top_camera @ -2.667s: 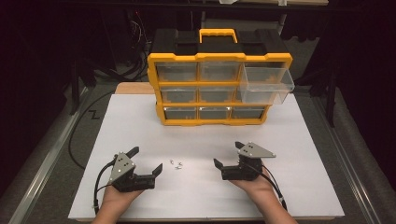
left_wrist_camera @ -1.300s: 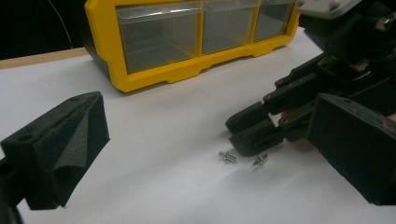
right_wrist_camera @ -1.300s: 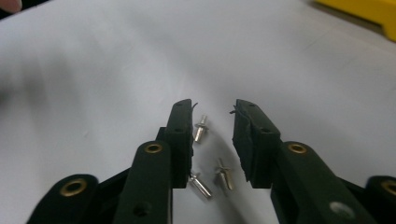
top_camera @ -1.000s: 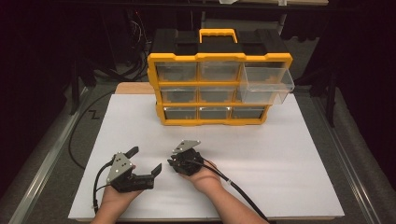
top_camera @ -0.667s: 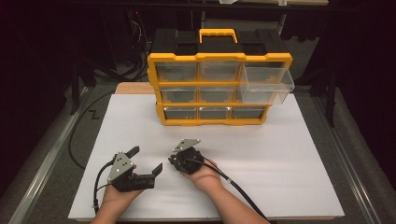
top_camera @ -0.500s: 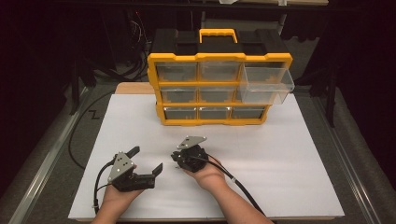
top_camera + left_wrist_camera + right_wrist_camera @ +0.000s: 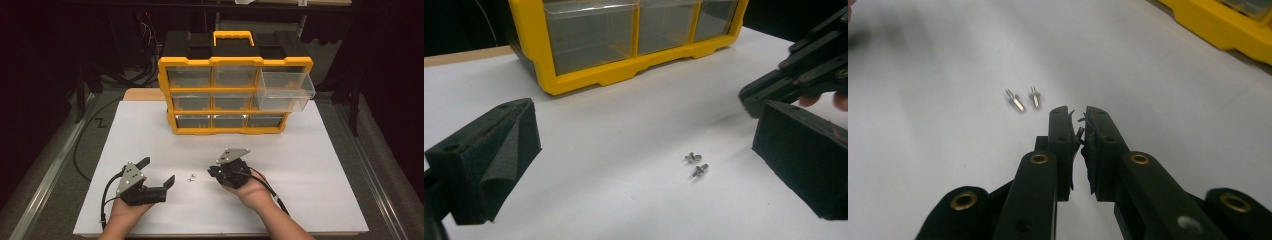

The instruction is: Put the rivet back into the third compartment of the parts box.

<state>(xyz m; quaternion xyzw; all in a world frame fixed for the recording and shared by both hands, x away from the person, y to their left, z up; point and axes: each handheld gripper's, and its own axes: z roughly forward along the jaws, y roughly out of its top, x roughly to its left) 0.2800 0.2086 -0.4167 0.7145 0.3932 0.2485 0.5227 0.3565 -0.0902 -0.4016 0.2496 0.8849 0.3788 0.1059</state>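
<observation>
Two claws are being held at the lower edge of the high view, one in each hand. The left claw (image 7: pixel 158 170) is being kept wide apart with nothing between its pads. The right claw (image 7: pixel 212 171) is being pressed together at lower centre. In its own view a frayed sliver is showing between its tips (image 7: pixel 1077 112), and whether a screw is being pinched there cannot be told.

Two screws (image 7: pixel 191 177) are being left on the white desk (image 7: pixel 310 175) between the claws, just beside each other and touching neither claw.

Risk is being judged here. Such small round parts are likely to be nudged and rolled away if a pad is being dragged across the desk. Anything pinched is easily dropped if the grip is being eased before the drawer.

One yellow organiser (image 7: pixel 235 65) is being seen at upper centre with nine clear drawers, and one drawer (image 7: pixel 285 90), at its upper right, is being left pulled out.
</observation>
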